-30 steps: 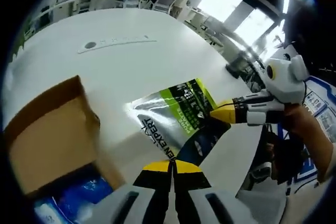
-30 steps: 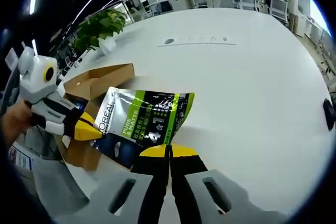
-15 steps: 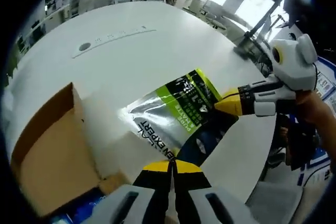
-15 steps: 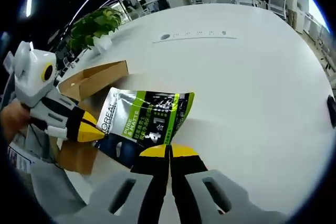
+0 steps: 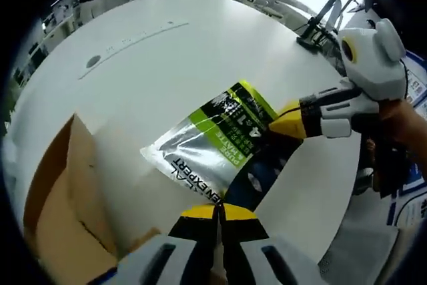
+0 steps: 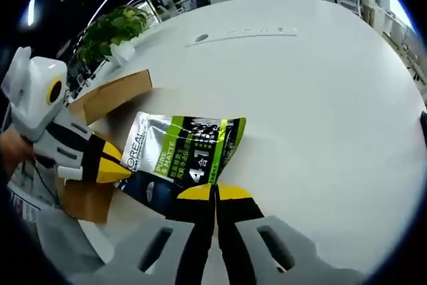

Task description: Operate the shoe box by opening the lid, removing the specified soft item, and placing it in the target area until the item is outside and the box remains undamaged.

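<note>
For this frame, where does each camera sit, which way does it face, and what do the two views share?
Left gripper view: rides the left gripper, facing across the white table; the pouch lies ahead, the cardboard box at left; the right gripper and a hand enter from the right.
Right gripper view: rides the right gripper, facing the pouch; the left gripper enters from the left.
Shared: pouch, box, table, both grippers.

My left gripper [image 5: 218, 210] pinches the near edge of a glossy green, silver and black soft pouch [image 5: 220, 143]. At three o'clock my right gripper [image 5: 283, 120] clamps its far edge. The open brown cardboard shoe box [image 5: 60, 211] sits at eight o'clock on the round white table [image 5: 167, 58].
</note>
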A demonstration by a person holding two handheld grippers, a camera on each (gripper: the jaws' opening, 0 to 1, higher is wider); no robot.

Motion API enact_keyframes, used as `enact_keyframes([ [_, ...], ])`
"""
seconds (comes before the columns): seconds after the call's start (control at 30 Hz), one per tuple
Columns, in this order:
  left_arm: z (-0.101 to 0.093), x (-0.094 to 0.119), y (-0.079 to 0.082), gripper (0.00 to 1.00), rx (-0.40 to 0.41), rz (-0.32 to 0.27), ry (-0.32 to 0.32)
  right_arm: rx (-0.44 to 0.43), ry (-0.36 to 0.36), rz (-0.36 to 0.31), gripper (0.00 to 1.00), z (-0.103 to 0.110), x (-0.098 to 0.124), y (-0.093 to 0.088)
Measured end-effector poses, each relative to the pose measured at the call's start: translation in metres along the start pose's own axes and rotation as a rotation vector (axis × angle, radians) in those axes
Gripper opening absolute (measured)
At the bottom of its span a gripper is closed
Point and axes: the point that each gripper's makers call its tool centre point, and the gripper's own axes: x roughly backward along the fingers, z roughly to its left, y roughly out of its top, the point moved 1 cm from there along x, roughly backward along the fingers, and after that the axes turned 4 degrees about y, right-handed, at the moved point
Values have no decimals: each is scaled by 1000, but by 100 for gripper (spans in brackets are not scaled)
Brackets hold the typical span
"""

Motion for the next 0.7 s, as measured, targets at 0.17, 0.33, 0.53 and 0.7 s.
enact_keyframes([
  [0.17,4,-6,-2,1,-14,18,8,-15,9,-1,0,0,-4,-1],
  [0.33,5,-9,-5,1,-75,31,32,-16,9,4,0,1,-9,-3],
  [0.53,6,-14,-10,3,-214,57,76,-18,11,4,0,2,-13,-5],
  [0.7,8,-14,-7,4,-248,46,95,-27,7,-4,0,-1,-13,-4],
])
